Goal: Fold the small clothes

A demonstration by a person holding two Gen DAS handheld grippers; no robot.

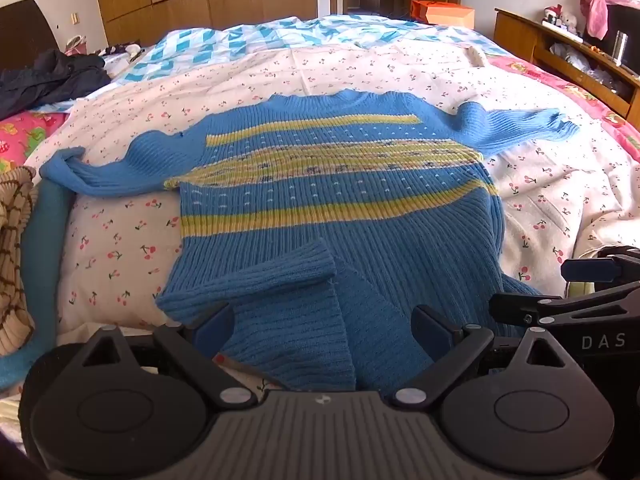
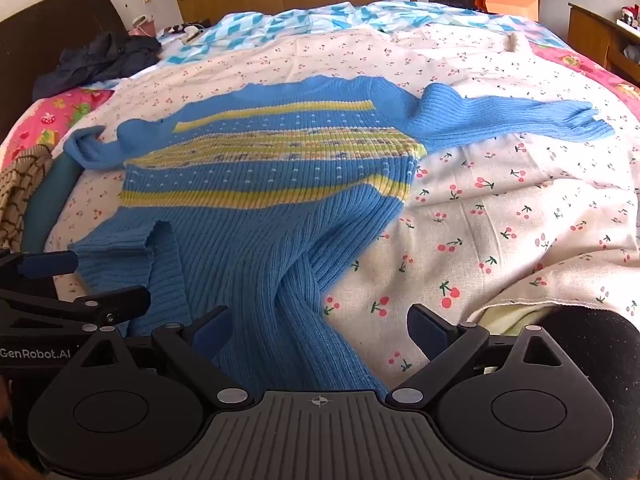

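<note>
Both released: left gripper [image 1: 322, 326] and right gripper [image 2: 318, 326] straddle the sweater [image 1: 332, 184] hem; flatten its turned-up corner before pinching.

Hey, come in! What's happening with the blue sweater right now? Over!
Both grippers, left and right, open, holding nothing. Blue sweater spread on bed, sleeves out, hem bunched near fingers. Nothing blocking.

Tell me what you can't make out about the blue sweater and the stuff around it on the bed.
- Blue sweater hem: both wrist views, hidden behind the open left gripper and right gripper.
- Left sleeve cuff: bunched, its opening unseen.
- Dark clothes: crumpled, kind unclear.
- Shelf items: too small.
</note>
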